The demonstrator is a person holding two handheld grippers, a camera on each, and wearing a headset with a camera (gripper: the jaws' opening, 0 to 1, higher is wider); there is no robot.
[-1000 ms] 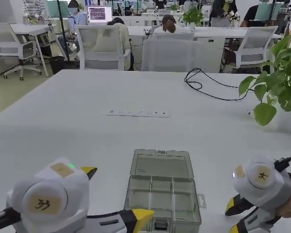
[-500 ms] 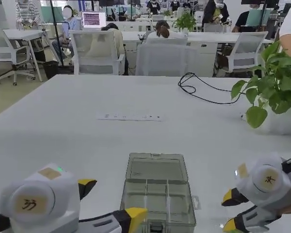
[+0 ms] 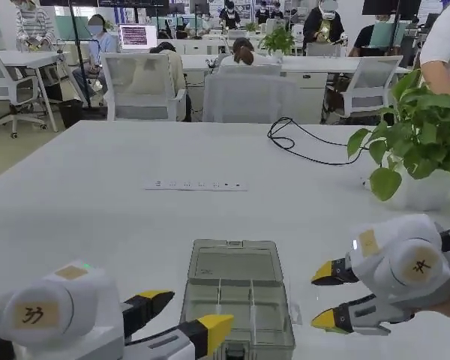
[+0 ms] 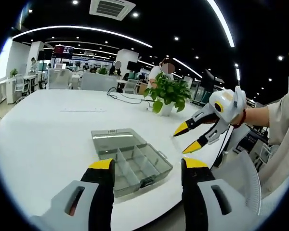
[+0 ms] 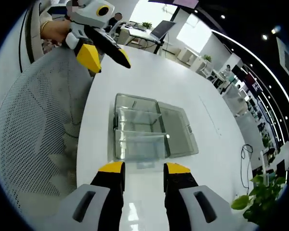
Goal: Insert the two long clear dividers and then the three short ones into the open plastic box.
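The clear plastic box lies open at the table's near edge, its lid folded flat behind it. Clear dividers stand inside and split the base into several compartments. My left gripper hovers open and empty at the box's near left corner. To the right of the box my right gripper is also open and empty, its yellow tips pointing at the box. The left gripper view has the box ahead of the left gripper, with the right gripper beyond. The right gripper faces the box.
A white power strip lies mid-table, with a black cable and a potted plant at the right. A mesh chair stands by the table's near edge. Office chairs and seated people are at desks beyond.
The head camera has shifted a little. My right gripper has risen and swung its tips left toward the box. The left gripper sits lower in view, with both of its jaws showing.
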